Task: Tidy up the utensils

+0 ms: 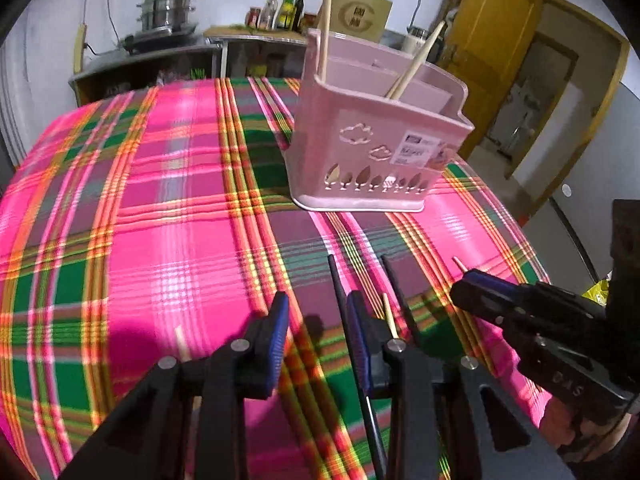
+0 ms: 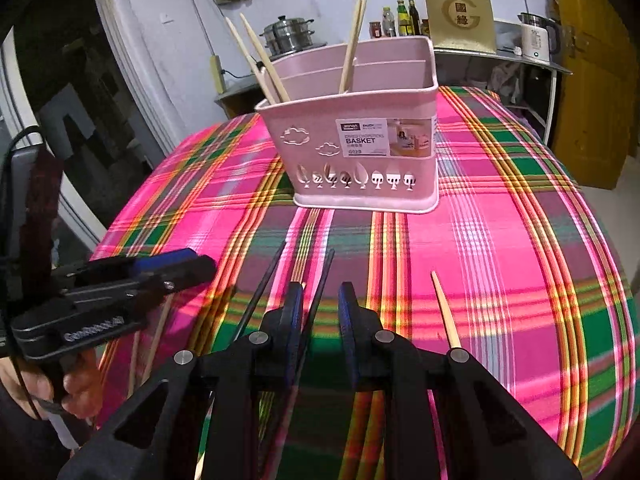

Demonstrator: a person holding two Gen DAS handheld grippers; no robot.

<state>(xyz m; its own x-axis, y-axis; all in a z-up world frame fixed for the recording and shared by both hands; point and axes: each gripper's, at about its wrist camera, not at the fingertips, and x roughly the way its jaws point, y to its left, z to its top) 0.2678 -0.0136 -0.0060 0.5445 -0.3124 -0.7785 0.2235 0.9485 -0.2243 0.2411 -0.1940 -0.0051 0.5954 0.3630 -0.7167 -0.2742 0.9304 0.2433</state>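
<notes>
Black chopsticks (image 2: 316, 280) lay on the plaid surface (image 2: 500, 240), well in front of the pink basket (image 2: 360, 152). One ran between the half-open right claw (image 2: 320, 300), unpinched. Thin, stiff, probably slippery: better taken mid-length. The left claw (image 1: 318, 312) gaped, empty.

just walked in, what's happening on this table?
A person is sorting chopsticks into the pink basket, which already holds several wooden ones. Black chopsticks and a wooden chopstick lie on the plaid cloth. The left gripper and right gripper hover over them, open, holding nothing.
</notes>
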